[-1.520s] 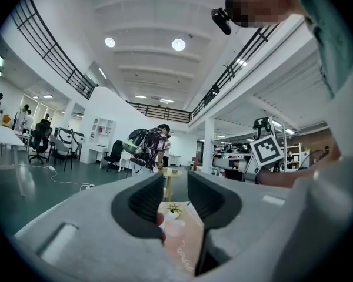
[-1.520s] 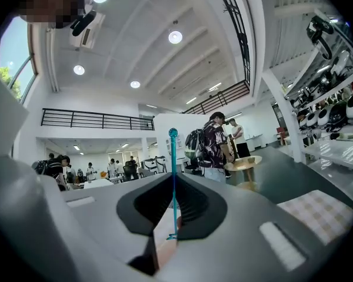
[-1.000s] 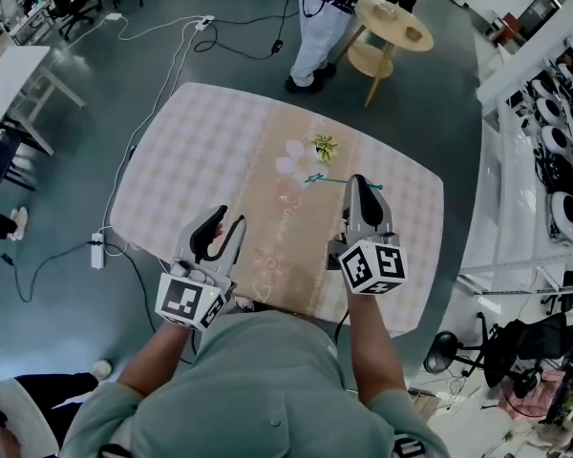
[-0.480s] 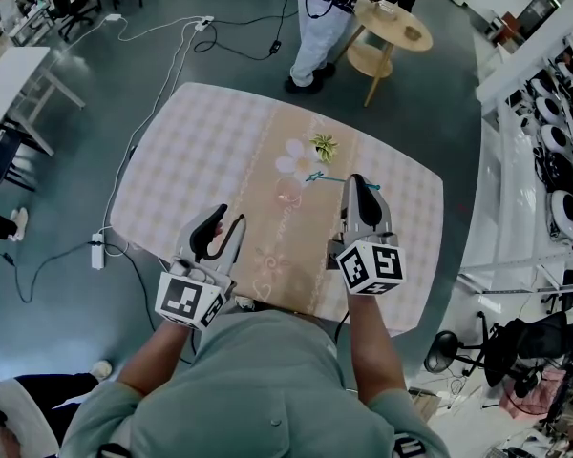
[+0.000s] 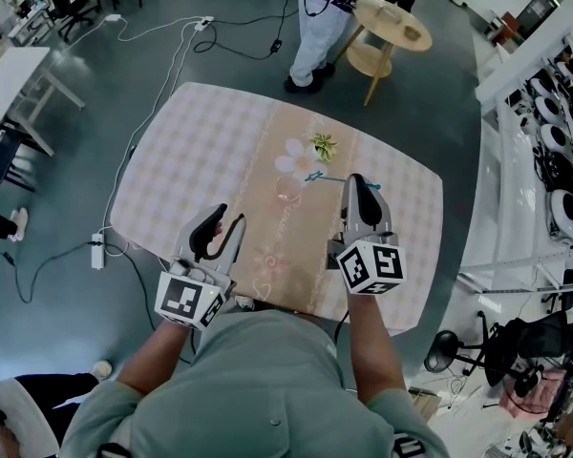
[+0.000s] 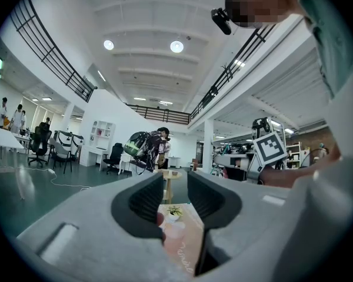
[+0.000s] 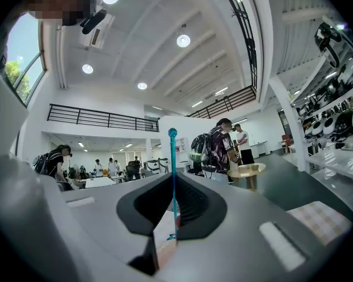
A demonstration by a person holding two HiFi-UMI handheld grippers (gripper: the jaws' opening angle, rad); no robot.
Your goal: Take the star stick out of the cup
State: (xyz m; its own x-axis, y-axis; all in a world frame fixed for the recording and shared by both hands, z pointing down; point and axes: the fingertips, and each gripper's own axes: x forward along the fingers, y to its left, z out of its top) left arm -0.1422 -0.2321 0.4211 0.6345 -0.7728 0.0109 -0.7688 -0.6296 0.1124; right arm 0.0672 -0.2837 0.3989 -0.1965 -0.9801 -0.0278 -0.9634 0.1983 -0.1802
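ok, right gripper (image 7: 173, 200) is clamped on the star stick (image 7: 172, 157) mid-shaft; left gripper (image 6: 175, 200) has its jaws apart, nothing between. we judge the stick light, thin, bendy and slick, so we hold the shaft, not the ends. it's teal with a bead on one end, sticking out toward 9 o'clock, near the clear cup (image 5: 288, 192).

This looks like a large open-plan robotics lab. A high white ceiling (image 6: 141, 16) carries round lights (image 6: 176, 46), and a railed mezzanine (image 7: 100, 119) runs along it. Below are white desks (image 5: 10, 70) and office chairs (image 6: 113, 156). Cables (image 5: 153, 36) and a power strip (image 5: 97, 252) lie on the grey floor (image 5: 67, 189), and racks of equipment (image 5: 554, 132) line one side.
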